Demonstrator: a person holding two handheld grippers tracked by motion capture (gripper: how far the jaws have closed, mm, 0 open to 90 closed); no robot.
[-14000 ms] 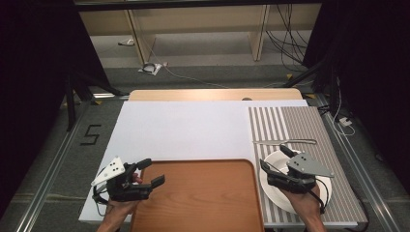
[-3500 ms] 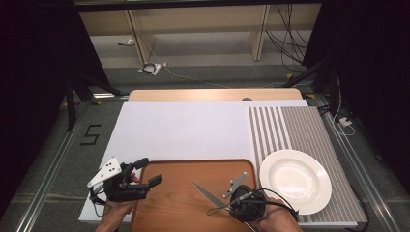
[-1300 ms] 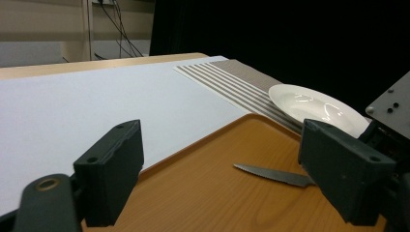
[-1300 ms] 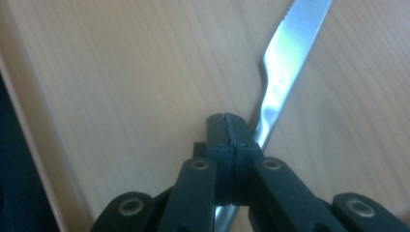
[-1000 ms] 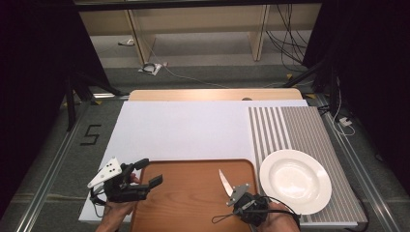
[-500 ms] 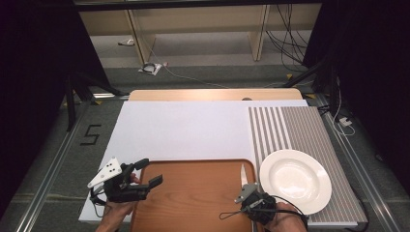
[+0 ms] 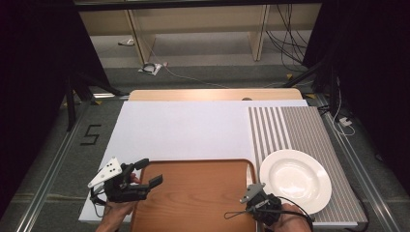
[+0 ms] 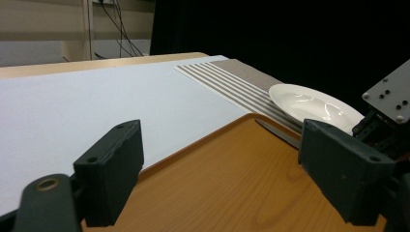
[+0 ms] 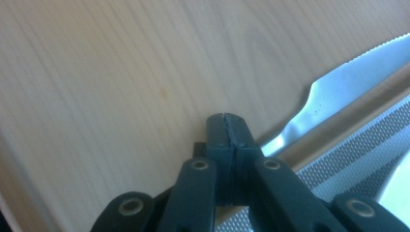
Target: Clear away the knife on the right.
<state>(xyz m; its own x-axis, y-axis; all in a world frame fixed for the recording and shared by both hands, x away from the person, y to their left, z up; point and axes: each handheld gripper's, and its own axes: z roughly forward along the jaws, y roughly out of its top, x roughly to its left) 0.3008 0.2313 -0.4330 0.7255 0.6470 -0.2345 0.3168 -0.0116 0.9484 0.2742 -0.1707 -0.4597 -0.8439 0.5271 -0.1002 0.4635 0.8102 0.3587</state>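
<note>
R gripper (image 9: 226,121) jaws pinched shut on knife (image 9: 338,92) handle, lower centre of frame; blade runs to upper right along tray (image 9: 121,72) edge. Lower it flat, parallel w/ rim, near plate (image 7: 296,180), before letting go. L gripper (image 7: 140,180) wide open, empty.

Light fell evenly from overhead in the high view, leaving the white mat (image 7: 193,128) bright and almost shadowless, while the left and right edges of the frame sank into near black. The plate (image 7: 296,180) at lower right was close to blown out, with a soft sheen on its rim. That view was slightly soft overall. In the left gripper view the two near jaws were blurred and dark, the upper right of the frame was black, and the wooden tray (image 8: 232,183) carried a mild gloss. In the right gripper view the knife (image 9: 333,94) at right glared pale blue-white, its edges soft, and the wood looked washed out.
</note>
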